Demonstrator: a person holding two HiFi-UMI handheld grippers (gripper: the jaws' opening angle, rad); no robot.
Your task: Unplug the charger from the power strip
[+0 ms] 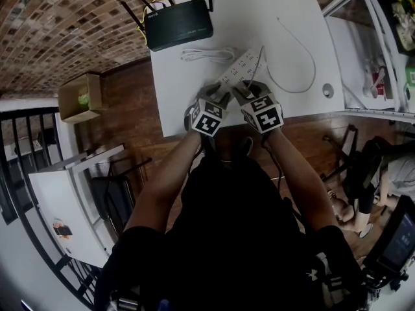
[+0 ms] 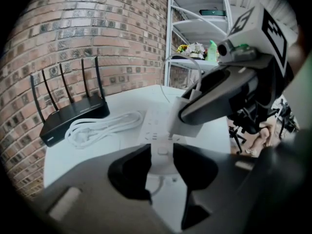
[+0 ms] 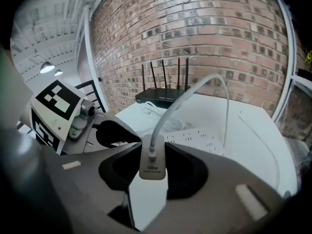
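A white power strip (image 1: 243, 67) lies on the white table (image 1: 292, 18). My left gripper (image 2: 161, 157) is shut on the strip's (image 2: 155, 126) near end, a pad on each side. My right gripper (image 3: 152, 167) is shut on the white charger (image 3: 152, 172), whose white cable (image 3: 195, 89) arcs up and away across the table. In the left gripper view the charger (image 2: 183, 116) stands at the strip's sockets under the right gripper's finger (image 2: 214, 104). Whether its prongs are still in, I cannot tell. Both grippers (image 1: 217, 91) (image 1: 245, 89) sit side by side at the table's front.
A black router (image 1: 178, 23) with antennas stands at the table's back, with a coiled white cord (image 1: 207, 54) in front of it. A round grommet (image 1: 328, 91) sits at the right front. White shelving (image 1: 382, 44) is to the right; a cardboard box (image 1: 81, 96) is on the floor to the left.
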